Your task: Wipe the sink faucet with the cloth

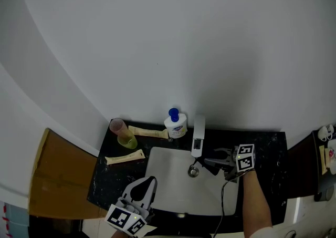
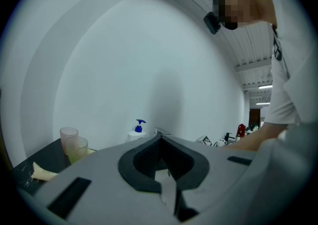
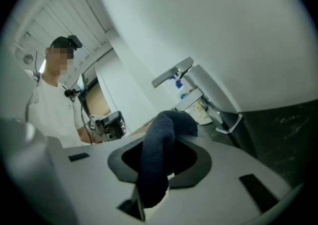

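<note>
The white box-shaped faucet [image 1: 198, 136] stands at the back rim of the white sink [image 1: 157, 179]. My right gripper [image 1: 208, 162] is just right of the faucet's base, level and pointing left, shut on a dark blue cloth [image 1: 211, 164]. In the right gripper view the cloth [image 3: 159, 154] hangs folded between the jaws of the right gripper [image 3: 171, 118], and the faucet [image 3: 201, 92] rises close ahead with its lever on top. My left gripper [image 1: 150, 180] hovers over the sink's front left. Its jaw tips meet with nothing between them in the left gripper view [image 2: 159, 138].
On the black counter [image 1: 268, 158] behind the sink stand a soap bottle with a blue pump [image 1: 175, 123] and a translucent cup [image 1: 125, 134]. Two beige packets [image 1: 125, 157] lie left of the basin. A brown wooden surface [image 1: 58, 179] adjoins the counter's left end.
</note>
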The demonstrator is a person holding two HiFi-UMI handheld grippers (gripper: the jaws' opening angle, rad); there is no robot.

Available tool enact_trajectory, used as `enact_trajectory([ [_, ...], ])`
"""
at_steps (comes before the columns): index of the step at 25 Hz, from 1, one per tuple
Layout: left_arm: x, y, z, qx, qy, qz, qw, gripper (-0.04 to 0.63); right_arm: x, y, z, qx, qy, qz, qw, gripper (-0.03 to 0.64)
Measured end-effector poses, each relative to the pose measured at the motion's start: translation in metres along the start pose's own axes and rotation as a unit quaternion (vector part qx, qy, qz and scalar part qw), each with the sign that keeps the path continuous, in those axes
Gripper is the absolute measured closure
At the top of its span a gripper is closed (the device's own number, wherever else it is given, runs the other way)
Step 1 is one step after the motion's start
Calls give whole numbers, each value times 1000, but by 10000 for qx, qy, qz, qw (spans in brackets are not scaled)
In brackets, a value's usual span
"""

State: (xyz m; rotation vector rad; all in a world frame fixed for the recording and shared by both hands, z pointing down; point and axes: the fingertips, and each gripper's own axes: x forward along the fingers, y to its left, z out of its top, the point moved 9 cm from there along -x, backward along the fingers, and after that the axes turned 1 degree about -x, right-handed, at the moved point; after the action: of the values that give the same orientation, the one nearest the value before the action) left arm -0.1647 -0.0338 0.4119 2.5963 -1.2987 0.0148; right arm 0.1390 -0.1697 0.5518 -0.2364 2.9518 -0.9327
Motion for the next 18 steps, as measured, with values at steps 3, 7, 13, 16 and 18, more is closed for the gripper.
enact_trajectory([
  [3,2,-2,-1,-32,-26,-49,10000,597,-1,15,-22,240,638,545,9962,522],
  [7,6,-5,-3,-69,-30,-128,9999,597,-9,-3,-29,392,585,-459,9965,522],
  [13,9,-8,-2,-49,-20,-192,9998,597,-12,-25,7,84,-308,-1307,9909,522],
  [16,7,-6,-1,-25,-16,-150,9999,597,-7,-27,23,-119,-473,-1309,9902,522],
  [18,6,-4,0,-16,-18,-130,9999,597,-5,-23,23,-152,-424,-1076,9932,522],
])
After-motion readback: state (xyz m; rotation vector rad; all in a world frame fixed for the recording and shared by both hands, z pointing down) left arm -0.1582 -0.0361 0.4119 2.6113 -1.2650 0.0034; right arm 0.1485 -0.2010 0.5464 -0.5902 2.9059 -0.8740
